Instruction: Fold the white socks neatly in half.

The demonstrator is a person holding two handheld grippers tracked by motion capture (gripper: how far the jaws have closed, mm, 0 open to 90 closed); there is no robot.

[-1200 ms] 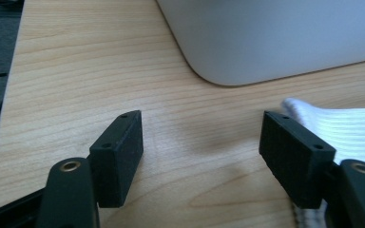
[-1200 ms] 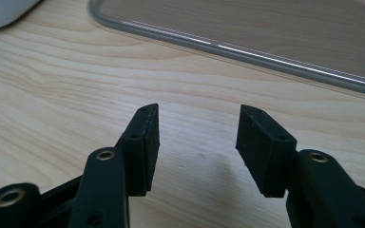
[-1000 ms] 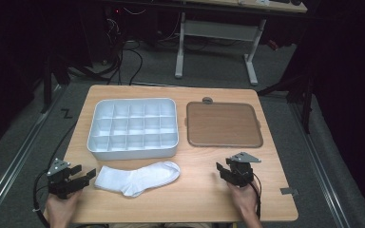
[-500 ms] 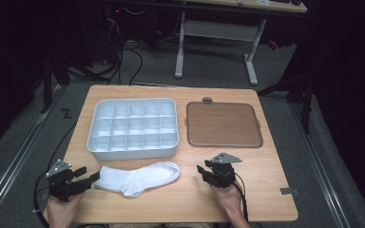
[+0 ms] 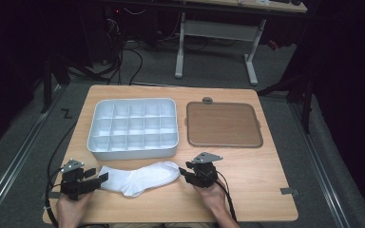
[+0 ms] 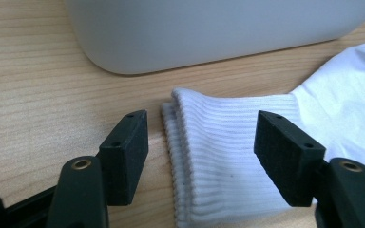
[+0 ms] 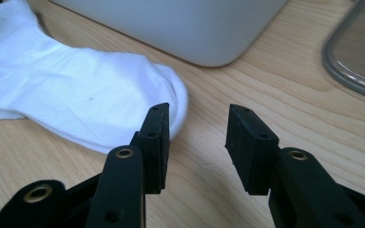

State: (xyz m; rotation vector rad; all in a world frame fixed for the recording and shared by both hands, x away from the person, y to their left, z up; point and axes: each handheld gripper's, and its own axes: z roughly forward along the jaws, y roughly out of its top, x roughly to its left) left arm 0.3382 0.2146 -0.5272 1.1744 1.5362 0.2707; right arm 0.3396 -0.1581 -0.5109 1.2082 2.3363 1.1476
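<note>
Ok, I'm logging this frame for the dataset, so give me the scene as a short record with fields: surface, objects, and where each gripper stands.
surface: wooden table
sock: white sock lying flat near the front edge, cuff toward the left gripper
tray: white compartment tray behind the sock, cells empty
lid: brown flat lid right of the tray
left gripper: open, jaws either side of the sock's ribbed cuff
right gripper: open, at the sock's toe, not gripping it
</note>
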